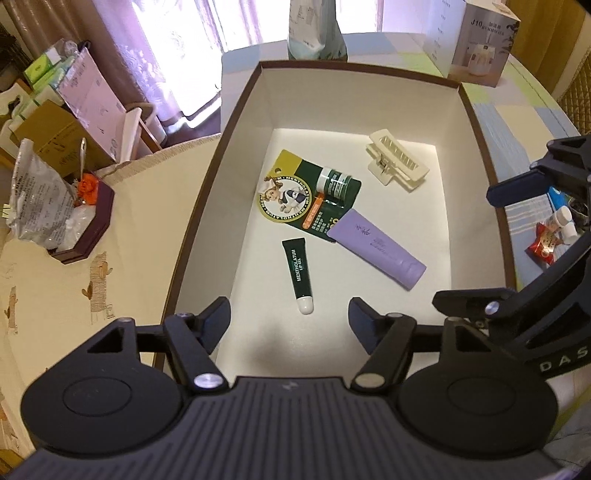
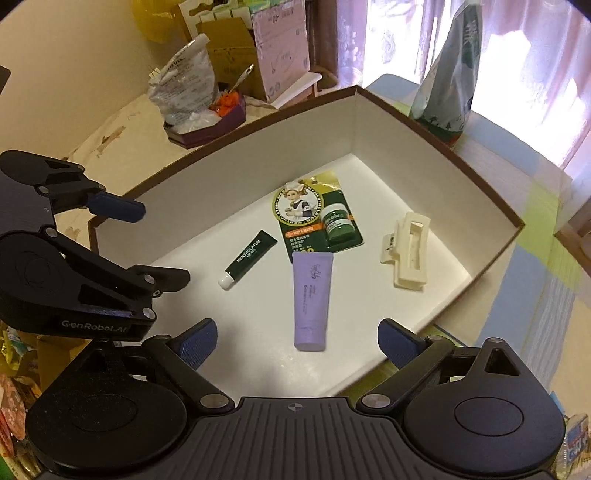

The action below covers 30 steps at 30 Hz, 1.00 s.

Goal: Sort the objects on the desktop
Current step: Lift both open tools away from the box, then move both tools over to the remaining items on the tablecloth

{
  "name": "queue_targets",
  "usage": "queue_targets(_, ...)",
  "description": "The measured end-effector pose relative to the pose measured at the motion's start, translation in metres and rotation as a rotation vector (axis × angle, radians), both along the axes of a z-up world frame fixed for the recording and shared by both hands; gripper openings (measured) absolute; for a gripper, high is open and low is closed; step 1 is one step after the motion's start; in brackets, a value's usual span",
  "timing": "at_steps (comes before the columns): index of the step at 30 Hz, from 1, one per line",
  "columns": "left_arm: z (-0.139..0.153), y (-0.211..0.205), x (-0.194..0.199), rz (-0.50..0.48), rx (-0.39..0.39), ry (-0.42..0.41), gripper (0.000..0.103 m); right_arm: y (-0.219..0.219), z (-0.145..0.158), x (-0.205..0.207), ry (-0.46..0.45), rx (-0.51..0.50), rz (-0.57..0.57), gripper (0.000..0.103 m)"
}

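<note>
A brown-rimmed box (image 1: 207,192) (image 2: 480,184) with a white inside holds a dark green lip gel tube (image 1: 298,275) (image 2: 251,254), a purple tube (image 1: 376,251) (image 2: 312,295), a cream hair clip (image 1: 397,162) (image 2: 410,254) and a carded green balm jar (image 1: 295,192) (image 2: 314,218). My left gripper (image 1: 290,319) hovers open above the lip gel tube's white cap, holding nothing. Over the purple tube's lower end my right gripper (image 2: 297,334) stands wide open, also with nothing in it. Each gripper shows at the edge of the other's view.
A dark octagonal tray (image 1: 92,236) (image 2: 207,129) with a plastic bag sits left of the box. A humidifier carton (image 1: 476,40) and a printed pouch (image 1: 317,29) (image 2: 447,74) stand behind it. Small bottles and a red wrapper (image 1: 550,240) lie to the right. Cardboard boxes (image 1: 55,140) stand beyond the table's left edge.
</note>
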<state>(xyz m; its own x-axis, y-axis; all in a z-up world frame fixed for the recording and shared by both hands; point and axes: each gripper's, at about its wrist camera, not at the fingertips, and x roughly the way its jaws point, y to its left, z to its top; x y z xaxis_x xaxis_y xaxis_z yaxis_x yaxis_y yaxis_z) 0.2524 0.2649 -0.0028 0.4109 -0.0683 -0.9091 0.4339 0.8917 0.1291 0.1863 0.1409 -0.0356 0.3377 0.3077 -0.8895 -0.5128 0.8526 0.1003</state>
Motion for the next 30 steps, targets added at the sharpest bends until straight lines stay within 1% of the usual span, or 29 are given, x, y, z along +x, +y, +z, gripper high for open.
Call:
queue_targets(9,0.016,-0.009,-0.024,0.031,0.017,-0.046,0.076,-0.023,0.016,-0.020,-0.029,0.031,-0.004,0.099)
queue_targets(18,0.034,-0.024,-0.057,0.052,0.008,-0.076,0.078,-0.052,0.028,-0.045,-0.042,0.057,0.002,0.099)
queue_targets(30,0.038,-0.058,-0.099,0.073,-0.019,-0.071,0.079,-0.101,0.031,-0.076,-0.042,0.069,0.003,0.099)
